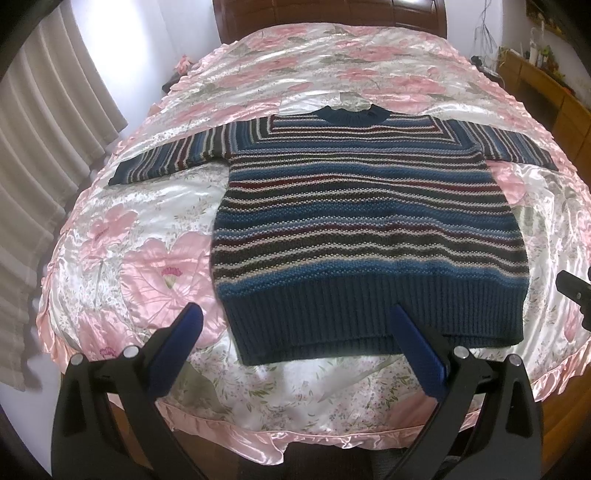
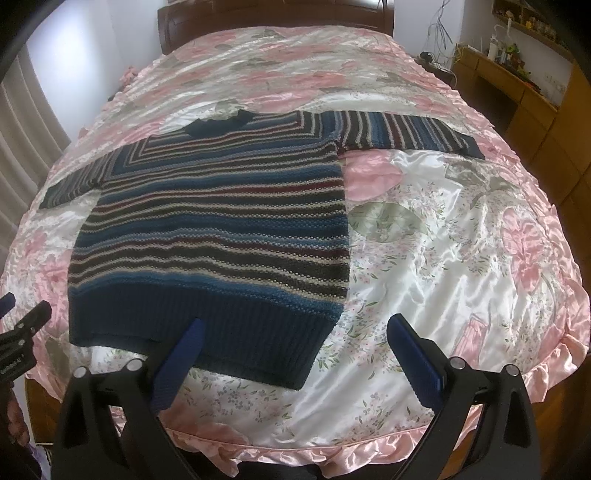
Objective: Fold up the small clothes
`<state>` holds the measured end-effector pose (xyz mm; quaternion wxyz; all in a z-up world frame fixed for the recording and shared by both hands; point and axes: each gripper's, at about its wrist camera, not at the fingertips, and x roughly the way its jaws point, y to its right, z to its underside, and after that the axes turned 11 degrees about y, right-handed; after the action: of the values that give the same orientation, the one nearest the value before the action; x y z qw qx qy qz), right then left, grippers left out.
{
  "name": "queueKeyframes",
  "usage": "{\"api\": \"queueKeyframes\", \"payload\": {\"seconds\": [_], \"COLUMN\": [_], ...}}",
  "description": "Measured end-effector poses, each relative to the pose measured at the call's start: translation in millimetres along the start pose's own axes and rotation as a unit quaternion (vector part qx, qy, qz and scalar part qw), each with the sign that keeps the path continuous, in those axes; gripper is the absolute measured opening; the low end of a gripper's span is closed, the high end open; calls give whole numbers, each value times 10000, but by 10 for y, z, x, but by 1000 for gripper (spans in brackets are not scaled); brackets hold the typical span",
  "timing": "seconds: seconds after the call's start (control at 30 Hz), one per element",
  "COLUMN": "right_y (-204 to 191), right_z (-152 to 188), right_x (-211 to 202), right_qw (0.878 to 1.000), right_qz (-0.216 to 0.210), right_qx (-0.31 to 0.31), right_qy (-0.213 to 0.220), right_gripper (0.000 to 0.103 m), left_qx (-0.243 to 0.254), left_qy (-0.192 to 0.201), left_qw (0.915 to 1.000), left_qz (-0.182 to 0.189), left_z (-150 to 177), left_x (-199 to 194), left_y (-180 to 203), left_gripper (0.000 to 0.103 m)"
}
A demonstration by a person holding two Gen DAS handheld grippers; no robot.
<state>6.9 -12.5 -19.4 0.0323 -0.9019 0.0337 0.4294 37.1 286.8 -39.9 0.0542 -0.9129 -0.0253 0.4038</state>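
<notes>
A striped knit sweater (image 1: 362,221) in blue, black, dark red and white lies flat on the bed, both sleeves spread out sideways, neck away from me and ribbed dark hem (image 1: 369,317) nearest. My left gripper (image 1: 295,314) hovers open above the hem's left half, nothing between its blue pads. In the right wrist view the same sweater (image 2: 221,229) lies to the left. My right gripper (image 2: 295,325) is open over the hem's right corner (image 2: 306,369), holding nothing. Each gripper shows at the edge of the other's view: the right (image 1: 576,291), the left (image 2: 22,332).
A satin bedspread (image 2: 443,240) with pink flowers covers the bed, its ruffled edge (image 2: 332,446) close to me. A dark wooden headboard (image 1: 328,14) is at the far end. Curtains (image 1: 48,122) hang at the left. A wooden desk (image 2: 517,81) with small items stands at the right.
</notes>
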Motion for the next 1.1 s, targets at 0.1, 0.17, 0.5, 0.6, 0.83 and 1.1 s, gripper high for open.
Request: {"api": "queueKeyframes", "payload": {"seconds": [0.1, 0.17, 0.5, 0.6, 0.83, 1.1], "right_y": [27, 56, 957, 1489, 2623, 3583], "right_z": [0, -4, -767, -1244, -2023, -2448], "right_x": [38, 72, 561, 886, 1840, 2771], "right_qw": [10000, 10000, 9998, 9989, 9943, 9870], "right_qz": [-4, -15, 200, 346, 667, 757], "right_qx": [24, 51, 90, 323, 808, 1268], "right_qy": [-24, -43, -30, 34, -202, -631], "right_gripper": [99, 99, 99, 99, 99, 99], "left_qx": [21, 20, 61, 75, 86, 69], "left_qy": [-22, -46, 2, 142, 351, 21], "left_qw": [10000, 10000, 10000, 9999, 9993, 9994], "left_qz": [-16, -29, -69, -37, 113, 335], "left_z": [5, 7, -488, -903, -1817, -2315], "left_x": [29, 62, 528, 809, 1673, 2574], "left_y": [12, 23, 277, 555, 1576, 2514], "left_gripper": [100, 100, 100, 100, 100, 100]}}
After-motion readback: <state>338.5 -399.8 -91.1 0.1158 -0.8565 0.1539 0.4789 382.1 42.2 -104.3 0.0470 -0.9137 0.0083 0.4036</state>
